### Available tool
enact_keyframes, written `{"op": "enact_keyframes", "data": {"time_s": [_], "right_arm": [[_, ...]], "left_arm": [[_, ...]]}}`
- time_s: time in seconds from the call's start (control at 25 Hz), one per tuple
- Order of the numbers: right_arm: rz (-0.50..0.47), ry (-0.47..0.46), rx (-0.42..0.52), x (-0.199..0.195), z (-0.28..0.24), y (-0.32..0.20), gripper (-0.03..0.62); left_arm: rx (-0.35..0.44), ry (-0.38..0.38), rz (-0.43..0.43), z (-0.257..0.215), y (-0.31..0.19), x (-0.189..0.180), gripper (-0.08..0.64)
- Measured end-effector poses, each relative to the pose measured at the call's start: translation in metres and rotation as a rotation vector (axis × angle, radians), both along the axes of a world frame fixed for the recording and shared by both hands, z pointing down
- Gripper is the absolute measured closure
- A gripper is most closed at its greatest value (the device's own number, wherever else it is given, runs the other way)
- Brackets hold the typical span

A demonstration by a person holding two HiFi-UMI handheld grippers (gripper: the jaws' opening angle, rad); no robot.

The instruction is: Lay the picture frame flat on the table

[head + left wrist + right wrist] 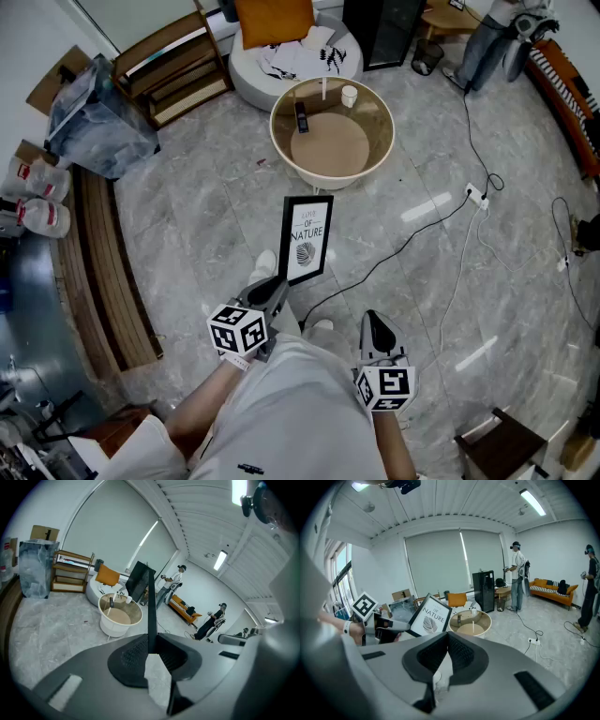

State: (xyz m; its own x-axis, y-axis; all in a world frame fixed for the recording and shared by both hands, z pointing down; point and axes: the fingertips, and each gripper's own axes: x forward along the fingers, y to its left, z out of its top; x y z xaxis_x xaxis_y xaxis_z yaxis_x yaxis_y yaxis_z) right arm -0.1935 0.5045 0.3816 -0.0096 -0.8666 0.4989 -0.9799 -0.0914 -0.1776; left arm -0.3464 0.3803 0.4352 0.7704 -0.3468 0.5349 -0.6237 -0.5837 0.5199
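While the left gripper [278, 287] pinches the slim black picture frame [307, 239] by its bottom rim (right gripper [374, 324] closed, empty), it seems light, stiff, probably glass-fronted.

The picture frame [307, 238], black-edged with a white print reading NATURE over a leaf, stood upright above the floor, its lower edge clamped in the left gripper [281, 283].

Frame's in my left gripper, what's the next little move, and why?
Probably carry the picture frame forward to the round table. The left gripper is shut on its lower edge, holding it in the air above the floor, short of the table. The right gripper is shut and empty.
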Motion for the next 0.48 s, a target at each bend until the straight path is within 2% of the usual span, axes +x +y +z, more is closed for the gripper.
{"op": "enact_keyframes", "data": {"time_s": [0.2,0.36,0.48], "right_arm": [[0.037,-0.039,0.010,-0.024,-0.006,0.038,0.588],[0.040,-0.059,0.034,-0.041,-0.015,0.043,0.588],[0.026,-0.017,0.062,-0.049,-0.027,0.037,0.588]], "left_arm": [[-0.018,0.000,0.005,-0.016,0.053,-0.029,0.498],[-0.003,0.007,-0.020,-0.031,0.065,-0.043,0.497],[0.032,-0.001,-0.027,-0.042,0.059,-0.051,0.497]]}}
